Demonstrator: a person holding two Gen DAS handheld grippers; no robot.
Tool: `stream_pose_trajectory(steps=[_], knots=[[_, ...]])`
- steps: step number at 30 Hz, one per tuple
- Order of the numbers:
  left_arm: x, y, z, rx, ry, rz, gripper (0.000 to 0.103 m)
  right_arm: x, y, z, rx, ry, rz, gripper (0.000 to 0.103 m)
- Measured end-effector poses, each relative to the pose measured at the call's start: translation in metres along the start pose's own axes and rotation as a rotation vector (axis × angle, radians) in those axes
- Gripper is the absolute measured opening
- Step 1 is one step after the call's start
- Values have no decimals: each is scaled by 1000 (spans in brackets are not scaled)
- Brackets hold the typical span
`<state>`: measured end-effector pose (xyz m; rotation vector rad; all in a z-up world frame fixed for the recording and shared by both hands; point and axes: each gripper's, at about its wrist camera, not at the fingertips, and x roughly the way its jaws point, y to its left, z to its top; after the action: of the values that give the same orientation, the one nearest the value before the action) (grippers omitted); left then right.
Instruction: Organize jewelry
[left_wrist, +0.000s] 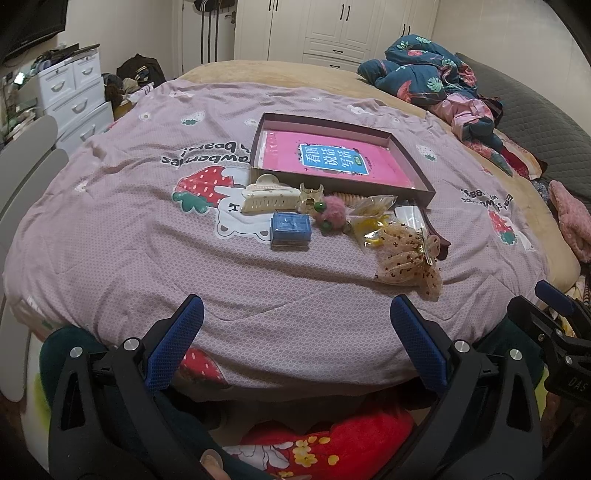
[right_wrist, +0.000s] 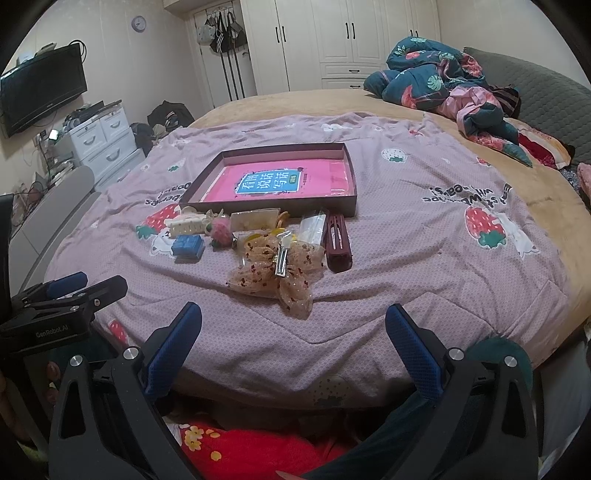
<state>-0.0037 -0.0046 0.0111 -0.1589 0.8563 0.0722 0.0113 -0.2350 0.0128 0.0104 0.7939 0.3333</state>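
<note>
A dark shallow box (left_wrist: 415, 168) (right_wrist: 350, 201) with a pink book inside lies on the bed. In front of it sit a cream claw clip (left_wrist: 269, 199) (right_wrist: 186, 224), a blue box (left_wrist: 290, 226) (right_wrist: 189, 246), a pink pom-pom (left_wrist: 328, 212) (right_wrist: 222, 228), a beige dotted bow clip (left_wrist: 408, 258) (right_wrist: 275, 273), a maroon clip (right_wrist: 337, 242) and small plastic bags (left_wrist: 371, 210). My left gripper (left_wrist: 297, 306) and right gripper (right_wrist: 293, 314) are both open and empty, low at the bed's near edge, short of the items.
The lilac strawberry quilt (left_wrist: 147, 240) (right_wrist: 424, 258) covers the bed. Crumpled bedding (left_wrist: 432, 74) (right_wrist: 443, 81) lies far right. White drawers (left_wrist: 74, 92) stand left. The left gripper shows at the right wrist view's left edge (right_wrist: 66, 291).
</note>
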Motion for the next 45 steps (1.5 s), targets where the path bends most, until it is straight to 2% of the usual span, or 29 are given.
stream_pose_trajectory(steps=[34,45], knots=[[5,-3,4,3,8,-13,95,4,1,4,-11,5,-2,99],[27,28,21,-53,22,-2,95,34,3,27,-21,65,52,99]])
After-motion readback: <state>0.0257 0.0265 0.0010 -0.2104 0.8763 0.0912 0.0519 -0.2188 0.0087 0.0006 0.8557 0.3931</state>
